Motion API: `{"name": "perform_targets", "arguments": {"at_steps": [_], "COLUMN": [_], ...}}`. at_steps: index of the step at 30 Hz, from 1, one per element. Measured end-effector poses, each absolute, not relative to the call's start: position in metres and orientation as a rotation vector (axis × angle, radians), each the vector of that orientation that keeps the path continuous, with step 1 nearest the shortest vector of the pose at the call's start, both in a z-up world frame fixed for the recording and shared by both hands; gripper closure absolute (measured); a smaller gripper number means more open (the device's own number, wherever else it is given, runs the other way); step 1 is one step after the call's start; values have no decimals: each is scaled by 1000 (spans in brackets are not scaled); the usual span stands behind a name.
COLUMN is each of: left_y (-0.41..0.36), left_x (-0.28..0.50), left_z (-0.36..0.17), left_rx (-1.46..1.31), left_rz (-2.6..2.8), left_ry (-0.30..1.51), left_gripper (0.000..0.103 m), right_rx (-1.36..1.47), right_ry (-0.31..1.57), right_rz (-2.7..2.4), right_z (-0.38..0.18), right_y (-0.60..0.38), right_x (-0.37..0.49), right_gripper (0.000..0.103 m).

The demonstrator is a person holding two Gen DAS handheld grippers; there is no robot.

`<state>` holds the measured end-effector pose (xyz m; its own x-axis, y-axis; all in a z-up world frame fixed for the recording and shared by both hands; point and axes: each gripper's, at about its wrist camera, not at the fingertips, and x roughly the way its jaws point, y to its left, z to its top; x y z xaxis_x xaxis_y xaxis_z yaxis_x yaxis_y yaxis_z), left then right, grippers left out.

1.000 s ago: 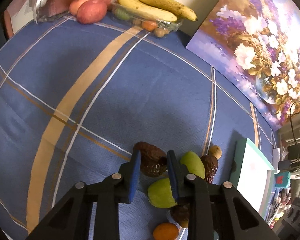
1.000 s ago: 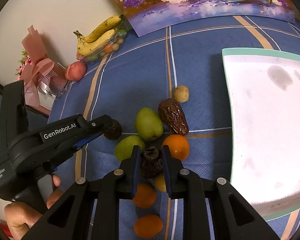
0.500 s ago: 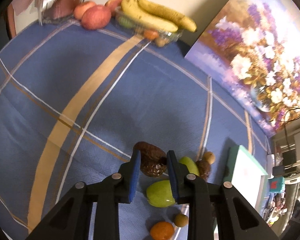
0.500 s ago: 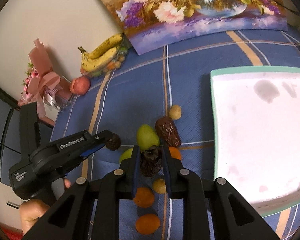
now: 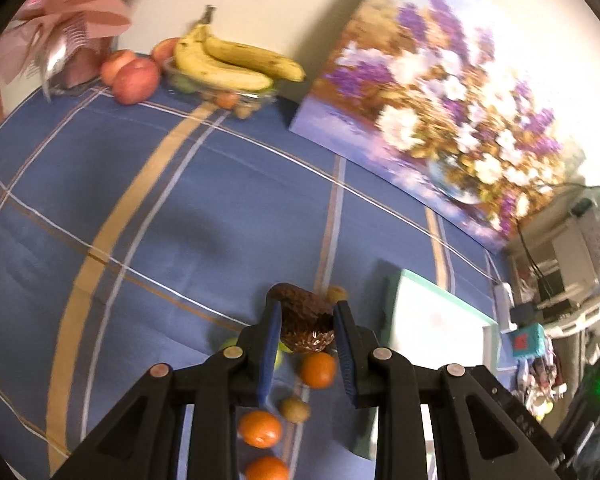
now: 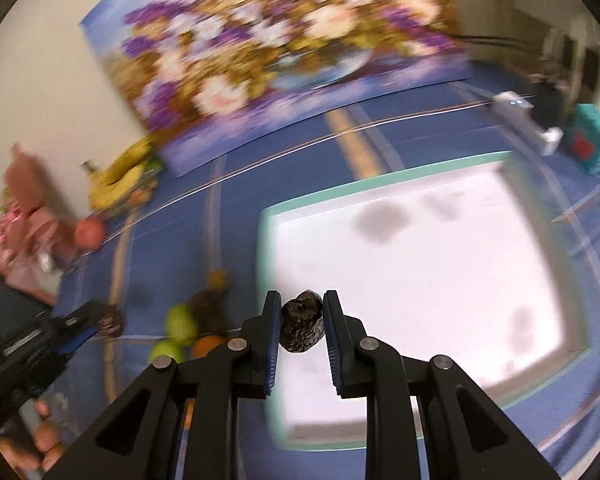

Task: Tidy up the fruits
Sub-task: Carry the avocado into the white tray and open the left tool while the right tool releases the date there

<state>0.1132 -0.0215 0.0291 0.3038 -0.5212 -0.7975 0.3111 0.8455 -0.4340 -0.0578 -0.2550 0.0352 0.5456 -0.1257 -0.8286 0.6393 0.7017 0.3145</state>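
My left gripper (image 5: pixel 305 314) is shut on a brown wrinkled fruit (image 5: pixel 304 322), held above the blue checked cloth. Under it lie three oranges (image 5: pixel 317 369), a small tan fruit (image 5: pixel 295 409) and a green fruit half hidden behind a finger. My right gripper (image 6: pixel 301 312) is shut on a darker wrinkled fruit (image 6: pixel 302 326), hanging over the left edge of the white tray (image 6: pixel 380 186) with its teal rim. In the right wrist view the left gripper (image 6: pixel 108 322) shows at lower left, beside two green fruits (image 6: pixel 182 322), an orange (image 6: pixel 208 344) and a dark fruit (image 6: pixel 210 306).
Bananas (image 5: pixel 228 64) on a clear container and red apples (image 5: pixel 134 80) sit at the far edge by a pink gift bouquet (image 5: pixel 72 20). A flower painting (image 5: pixel 440 128) leans on the wall. Beyond the tray (image 5: pixel 436 320) stand cluttered shelves. A hand (image 6: pixel 40 440) holds the left gripper.
Both grippers rose with their fruit still held. The right one swung right, from above the fruit pile to over the tray's left edge. The left one lifted the brown fruit off the cloth.
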Motion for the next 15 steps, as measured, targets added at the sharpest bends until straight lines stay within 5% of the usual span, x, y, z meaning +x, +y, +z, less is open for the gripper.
{"name": "perform_targets", "arguments": {"at_steps": [15], "left_y": [-104], "left_x": [43], "left_z": [29], "left_rx": [-13], "left_rz": [-716], "left_ry": [1160], "left_gripper": [74], "right_rx": [628], "right_ry": [881], "right_rz": [-827], "right_z": [42], "right_y": [-323], "right_x": [-129], "right_gripper": [81]}}
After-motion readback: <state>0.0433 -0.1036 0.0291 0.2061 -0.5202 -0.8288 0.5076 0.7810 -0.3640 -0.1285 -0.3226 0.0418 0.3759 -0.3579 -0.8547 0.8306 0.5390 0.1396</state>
